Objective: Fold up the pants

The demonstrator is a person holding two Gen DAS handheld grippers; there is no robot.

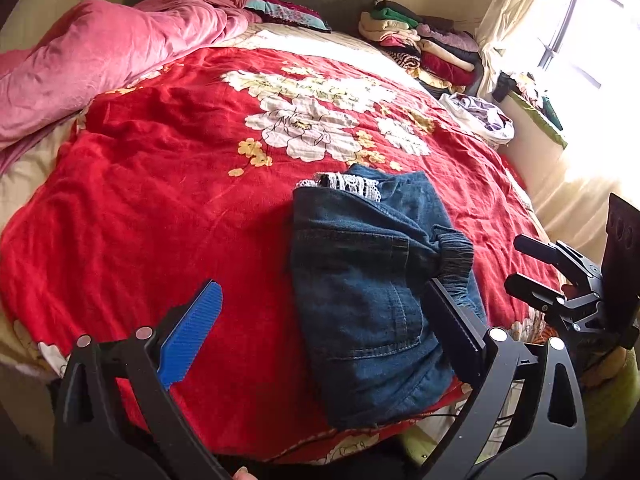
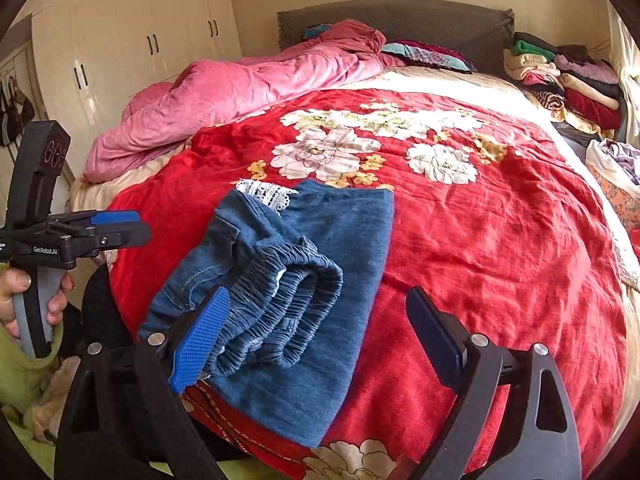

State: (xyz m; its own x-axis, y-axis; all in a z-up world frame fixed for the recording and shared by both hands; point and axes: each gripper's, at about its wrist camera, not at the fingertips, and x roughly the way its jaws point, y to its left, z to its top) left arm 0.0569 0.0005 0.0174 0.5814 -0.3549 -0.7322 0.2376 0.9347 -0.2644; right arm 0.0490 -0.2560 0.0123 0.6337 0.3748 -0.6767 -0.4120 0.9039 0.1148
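- The pants [image 1: 372, 292], dark blue denim, lie folded into a compact bundle on the near right part of the bed [image 1: 168, 184], on its red flowered blanket, with the elastic waistband [image 2: 280, 304] bunched on top at the near end and a strip of white lace [image 2: 264, 194] showing at the far end
- The bundle's long axis runs from near to far, roughly along the line both tools point
- The left gripper [image 1: 320, 328] has its fingers wide apart and clamps nothing; its blue pad [image 1: 192, 336] is over bare blanket left of the bundle, its black finger [image 1: 452, 328] shows over the bundle's right edge near the waistband
- The right gripper [image 2: 316, 336] also has its fingers apart and empty; its blue pad [image 2: 200, 340] lies against or just in front of the waistband's near end, contact cannot be told, and its black finger [image 2: 436, 336] is over red blanket to the right
- Judging by this, the fold looks nearly or fully done, and the right gripper is the nearer one for any last tuck of the waistband
- Around: a pink duvet [image 1: 104, 60] heaped far left, a stack of folded clothes [image 2: 568, 84] far right by the headboard, a loose white and lilac garment [image 1: 480, 116] on the right edge
- Nothing lies between either set of fingers and the bundle; a wardrobe [image 2: 136, 40] stands beyond the bed on the left
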